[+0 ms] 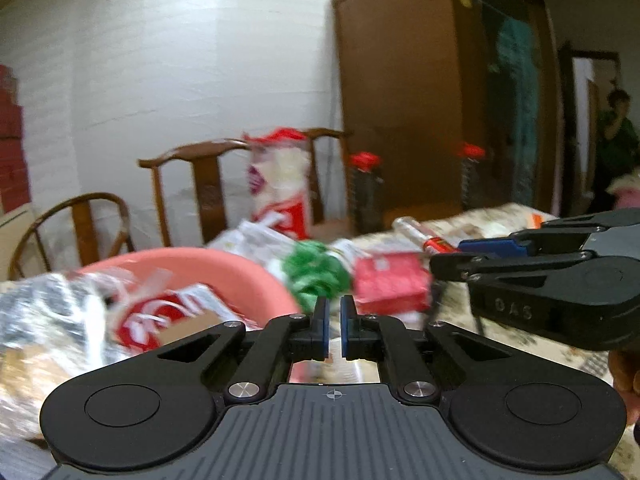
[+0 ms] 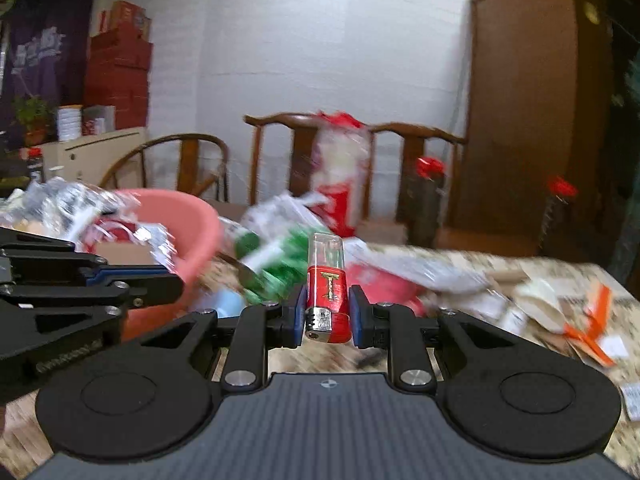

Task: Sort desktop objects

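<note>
Our right hand-held gripper (image 2: 325,314) clamps the lighter (image 2: 326,292) upright to carry it toward sorting; our left hand-held gripper (image 1: 335,326) is narrowed, empty, beside the pink basin (image 1: 224,276).

The left gripper (image 1: 334,312) is closed and empty; the right gripper (image 2: 327,312) clamps something.

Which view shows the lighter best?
The right wrist view: the lighter sits sharp and central, clamped upright in the right gripper. The left wrist view shows it only small and blurred at the right, at the tip of that gripper.
</note>
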{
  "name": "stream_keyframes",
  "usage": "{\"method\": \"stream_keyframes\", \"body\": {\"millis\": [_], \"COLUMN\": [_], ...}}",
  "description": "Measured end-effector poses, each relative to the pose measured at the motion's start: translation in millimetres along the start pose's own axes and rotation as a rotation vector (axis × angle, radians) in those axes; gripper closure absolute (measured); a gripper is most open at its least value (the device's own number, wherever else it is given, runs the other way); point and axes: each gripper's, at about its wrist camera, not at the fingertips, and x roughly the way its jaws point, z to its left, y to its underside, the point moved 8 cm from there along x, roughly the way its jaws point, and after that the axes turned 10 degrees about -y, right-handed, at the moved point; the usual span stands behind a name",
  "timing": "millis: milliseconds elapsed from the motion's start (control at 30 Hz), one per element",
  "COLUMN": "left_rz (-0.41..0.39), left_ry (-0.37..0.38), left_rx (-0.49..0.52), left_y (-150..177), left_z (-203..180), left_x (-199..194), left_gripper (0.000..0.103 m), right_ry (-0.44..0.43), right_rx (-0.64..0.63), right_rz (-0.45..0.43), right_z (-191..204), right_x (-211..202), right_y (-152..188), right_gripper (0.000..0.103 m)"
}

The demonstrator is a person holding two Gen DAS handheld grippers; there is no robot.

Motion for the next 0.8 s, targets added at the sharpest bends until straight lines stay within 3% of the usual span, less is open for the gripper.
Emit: {"method": "stream_keyframes", "body": {"millis": [233,333,400,500,533,567,633,800], "left_rz": [-0.015,-0.002,-0.003,-0.020,-0.025,-0.030,-0.035,0.017], "left_ry": [-0.115,-0.123,-0.106,-0.053,-0.022,0.007,0.060,0.117], "left_rx": [-0.053,-0.065,-0.065,-0.054,-0.046,-0.041,-0.034,0.070], "left_y": [-11.2,-6.3,-2.8,-1.7,-1.9,-1.5,3.7,39.4], "left_z": [66.8,81.5,81.8,68.1,58.5,48.5,25.7,-33.2], "left_x": [-7.9,-11.1,-14.7,-24.9,-29.3,-32.5,-37.8,-33.5], "left_gripper": [0.100,0.076,0.076,0.070,0.060,0.042,0.022,0.021], "right_ry": [-0.126,-0.155,-0.153,-0.138,-0.125,-0.111,-0.077,0.021], "right_rx": [-0.057,-0.078,-0.080,-0.057,-0.050,-0.041,-0.021,0.057], "right_rz": [-0.031,-0.048,-0.058,-0.064,-0.064,-0.061,-0.051,0.015], "right_z": [70.7,91.4,93.6,82.2,76.8,69.1,52.5,1.2], "right_x": [32.7,41.0,39.3,31.9,28.9,24.5,16.8,2.4], "right_y": [-43.9,-56.1,-59.1,-56.3,-53.5,-49.4,-38.2,11.2], "right_gripper": [0.078,0.078,0.078,0.078,0.078,0.078,0.078,0.078]}}
